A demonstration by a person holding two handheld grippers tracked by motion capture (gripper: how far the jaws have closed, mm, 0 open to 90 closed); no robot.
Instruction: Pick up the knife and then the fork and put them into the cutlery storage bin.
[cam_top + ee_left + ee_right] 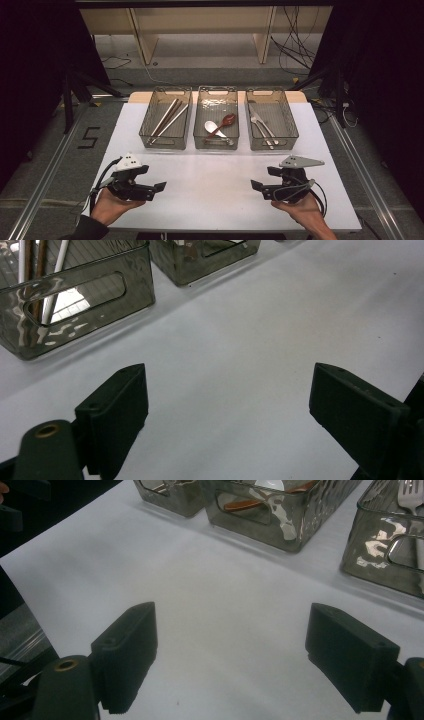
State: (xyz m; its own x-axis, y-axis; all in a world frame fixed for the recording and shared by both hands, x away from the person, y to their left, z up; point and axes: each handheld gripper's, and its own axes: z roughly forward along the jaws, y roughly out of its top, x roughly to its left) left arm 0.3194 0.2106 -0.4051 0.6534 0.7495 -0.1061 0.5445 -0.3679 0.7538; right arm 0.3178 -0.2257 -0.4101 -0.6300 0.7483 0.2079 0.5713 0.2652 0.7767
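On a white table [220,185], two hand-held grippers rest near the front edge, facing each other across bare tabletop. Left gripper [159,187] has its jaws spread wide with nothing between them, as its own view shows; right gripper [256,185] likewise stands wide open and empty. Three smoked, see-through bins sit side by side along the far half of the table, well apart from both grippers. Left bin [166,125] holds chopsticks [168,120], about four sticks in light and dark tones, though the exact count is hard to tell. Middle bin [216,125] holds two spoons, one white [214,127] and one reddish-brown [225,123], crossing each other. Right bin [271,126] holds metal forks [262,127], apparently two. On the floor to the left of the table, dark tape forms the figure "5" [89,137]. No other writing can be read. Cables [295,45] trail across the floor beyond the table.
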